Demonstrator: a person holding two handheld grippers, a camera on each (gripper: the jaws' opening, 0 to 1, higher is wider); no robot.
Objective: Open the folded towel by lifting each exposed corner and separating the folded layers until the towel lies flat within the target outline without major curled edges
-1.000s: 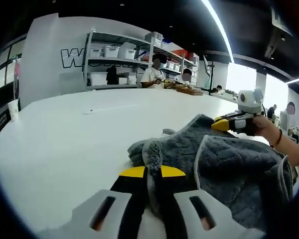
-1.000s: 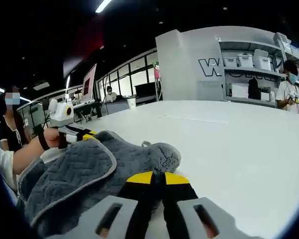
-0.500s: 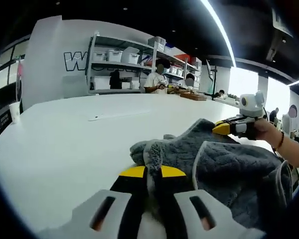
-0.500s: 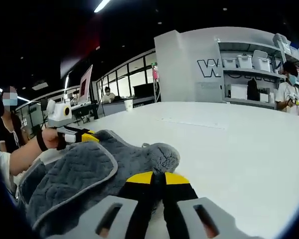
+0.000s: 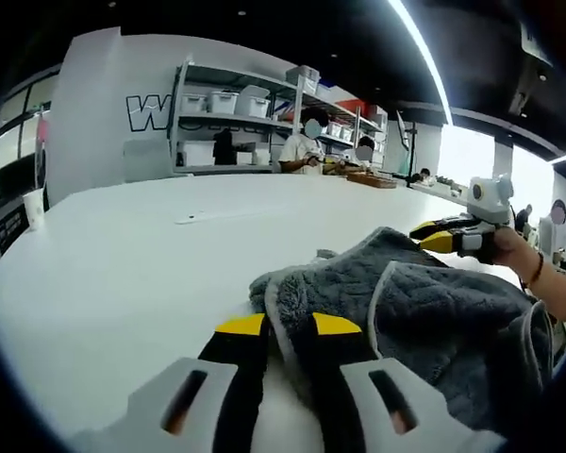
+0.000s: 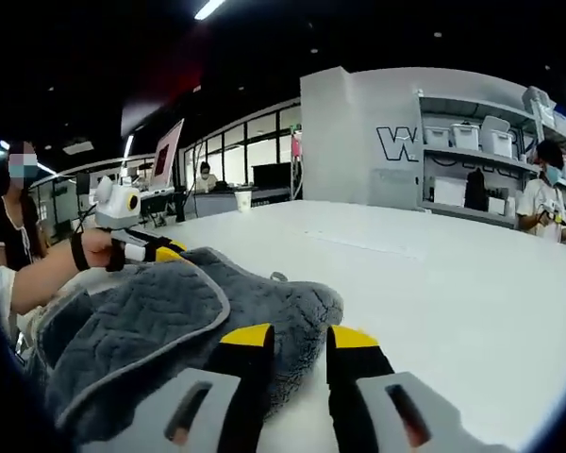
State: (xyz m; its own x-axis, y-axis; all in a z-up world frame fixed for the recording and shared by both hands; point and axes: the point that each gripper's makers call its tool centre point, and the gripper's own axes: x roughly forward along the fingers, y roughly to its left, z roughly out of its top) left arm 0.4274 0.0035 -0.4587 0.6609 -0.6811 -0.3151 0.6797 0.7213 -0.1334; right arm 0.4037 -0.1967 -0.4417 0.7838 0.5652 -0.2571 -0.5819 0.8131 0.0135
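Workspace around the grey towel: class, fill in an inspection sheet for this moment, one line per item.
Surface: white table, smooth and bare ahead of the towel.
Job's things: grey quilted towel with pale edging, still bunched and folded, not flat.
Clutter: white cup at the table's far edge; thin pale strip lying flat.
Grippers: left gripper and right gripper, jaws apart, each astride a towel fold.
Cables: nothing seen.
Surroundings: metal shelving with white bins; people working beside it.
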